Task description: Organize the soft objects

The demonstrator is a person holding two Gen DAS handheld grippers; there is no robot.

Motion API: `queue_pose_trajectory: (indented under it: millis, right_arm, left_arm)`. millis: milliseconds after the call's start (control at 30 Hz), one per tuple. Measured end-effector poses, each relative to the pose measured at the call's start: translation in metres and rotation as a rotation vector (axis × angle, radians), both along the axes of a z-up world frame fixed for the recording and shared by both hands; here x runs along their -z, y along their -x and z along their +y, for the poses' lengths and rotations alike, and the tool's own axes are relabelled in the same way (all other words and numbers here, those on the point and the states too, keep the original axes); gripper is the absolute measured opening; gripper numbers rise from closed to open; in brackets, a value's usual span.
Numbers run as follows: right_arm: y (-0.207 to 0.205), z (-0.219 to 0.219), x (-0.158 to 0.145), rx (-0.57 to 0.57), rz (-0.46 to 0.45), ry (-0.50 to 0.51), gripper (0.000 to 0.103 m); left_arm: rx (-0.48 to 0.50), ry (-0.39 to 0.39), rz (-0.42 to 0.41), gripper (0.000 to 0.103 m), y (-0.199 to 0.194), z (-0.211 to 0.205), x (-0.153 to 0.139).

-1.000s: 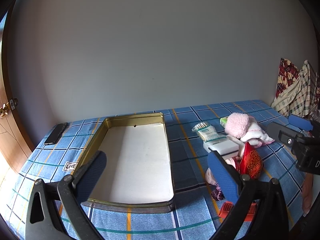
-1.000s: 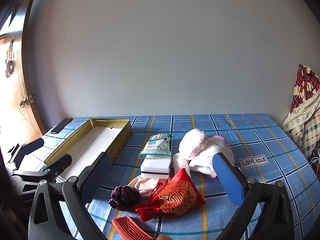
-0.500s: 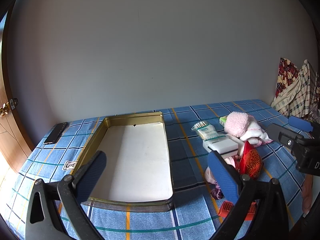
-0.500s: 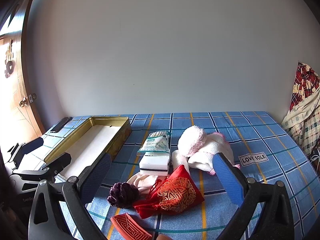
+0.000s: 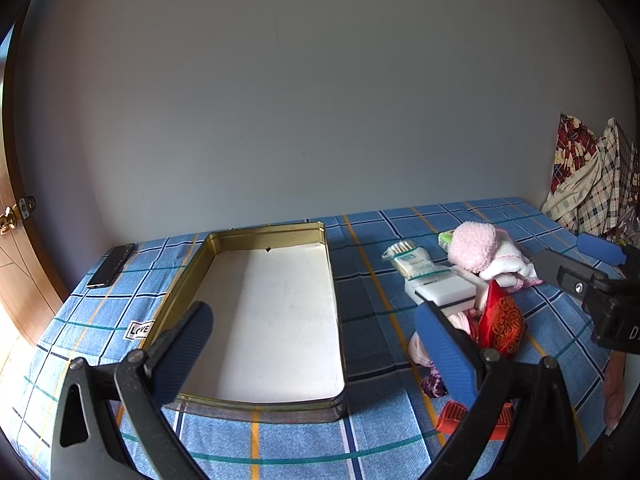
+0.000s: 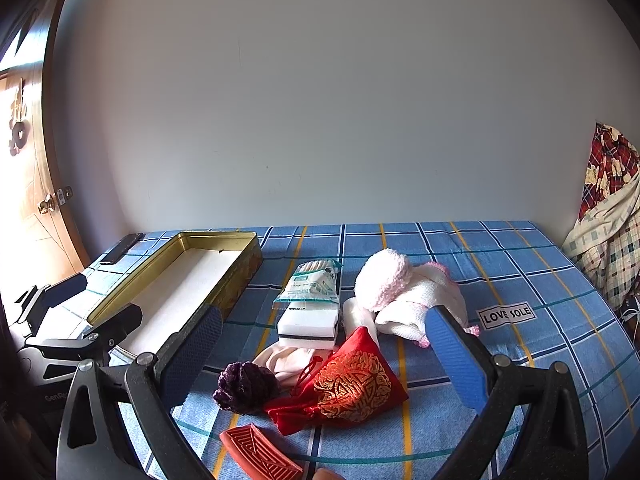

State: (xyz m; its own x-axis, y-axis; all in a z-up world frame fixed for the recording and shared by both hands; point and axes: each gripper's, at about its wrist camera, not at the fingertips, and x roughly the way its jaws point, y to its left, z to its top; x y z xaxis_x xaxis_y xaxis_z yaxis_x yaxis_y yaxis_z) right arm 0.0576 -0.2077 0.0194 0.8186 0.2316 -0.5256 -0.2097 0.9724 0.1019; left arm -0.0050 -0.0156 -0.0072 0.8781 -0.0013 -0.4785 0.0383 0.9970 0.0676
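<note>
A gold tin tray (image 5: 276, 231) (image 6: 240, 264) with a white floor lies empty on the blue checked cloth. My left gripper (image 5: 316, 344) hovers open over its near end. To the tray's right sits a pile: a red embroidered pouch (image 6: 352, 384) (image 5: 502, 326), a purple scrunchie (image 6: 244, 386), a white sponge block (image 6: 310, 326) (image 5: 446, 292), a cotton swab packet (image 6: 312, 282) (image 5: 412, 258), pink and white fluffy socks (image 6: 400, 292) (image 5: 484, 252) and pale pink cloth (image 6: 286, 360). My right gripper (image 6: 324, 354) stands open just above the pouch and sponge, holding nothing.
A dark phone (image 5: 111, 266) lies at the cloth's far left corner near a wooden door (image 6: 36, 184). A red ribbed item (image 6: 256, 454) sits at the near edge. Plaid fabric (image 6: 608, 216) hangs at the right. A grey wall backs the surface.
The right gripper has drifted slightly forward toward the pile. The left gripper has barely moved over the tray.
</note>
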Motion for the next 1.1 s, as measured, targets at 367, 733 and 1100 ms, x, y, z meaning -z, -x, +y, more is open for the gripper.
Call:
queue_pose_trajectory:
  millis: [367,733,1100]
  right_arm:
    - [0.001,-0.002,0.004,-0.001,0.012,-0.001,0.103]
    - [0.008,-0.011,0.017,-0.015,0.03,0.009,0.103]
    - [0.017,-0.057,0.06,0.039,0.119,-0.035,0.103]
  left_arm:
    - [0.004,-0.006,0.01,0.103,-0.001,-0.003,0.004]
    - [0.029,-0.004,0.036,0.103,-0.001,-0.01,0.014]
    - [0.177,-0.057,0.137,0.098,-0.016,-0.071,0.054]
